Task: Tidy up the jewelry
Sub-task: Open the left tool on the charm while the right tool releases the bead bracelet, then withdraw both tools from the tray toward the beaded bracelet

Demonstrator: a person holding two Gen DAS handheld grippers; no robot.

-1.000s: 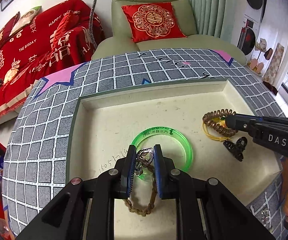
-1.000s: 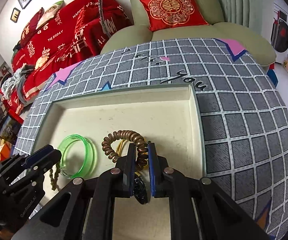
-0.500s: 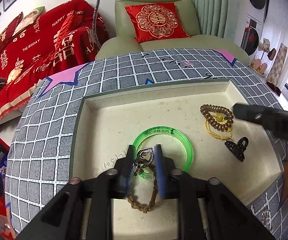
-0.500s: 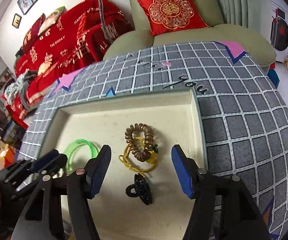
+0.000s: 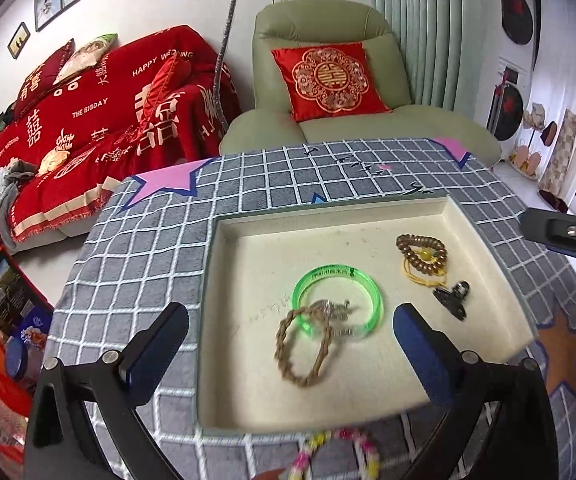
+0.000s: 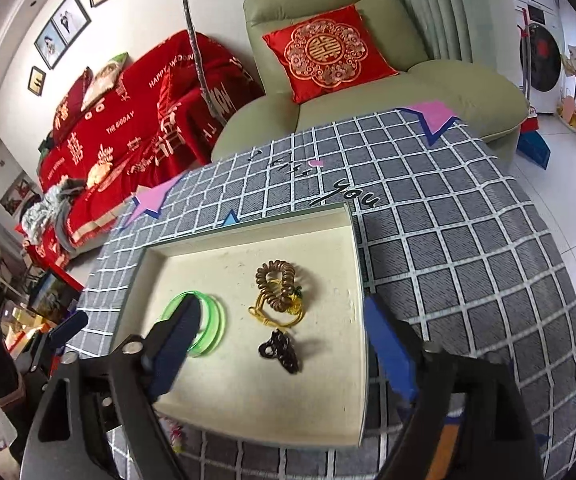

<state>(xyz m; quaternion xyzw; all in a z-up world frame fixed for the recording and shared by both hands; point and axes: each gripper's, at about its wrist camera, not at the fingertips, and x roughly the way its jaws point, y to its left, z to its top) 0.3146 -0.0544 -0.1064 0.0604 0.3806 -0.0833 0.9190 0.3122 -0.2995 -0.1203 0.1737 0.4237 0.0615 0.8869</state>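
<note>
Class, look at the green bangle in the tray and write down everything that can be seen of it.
The green bangle is a closed ring of translucent, plastic-looking material in bright green, with small printed characters along its far arc. It lies flat on the cream floor of the shallow tray, left of the coiled bead bracelet and the black hair claw. A braided tan cord loop with a silvery pendant lies across its near edge, touching it. No gripper touches it.

Both wrist cameras look steeply down, close above the shared cream tray (image 5: 488,240), from opposite sides
</note>
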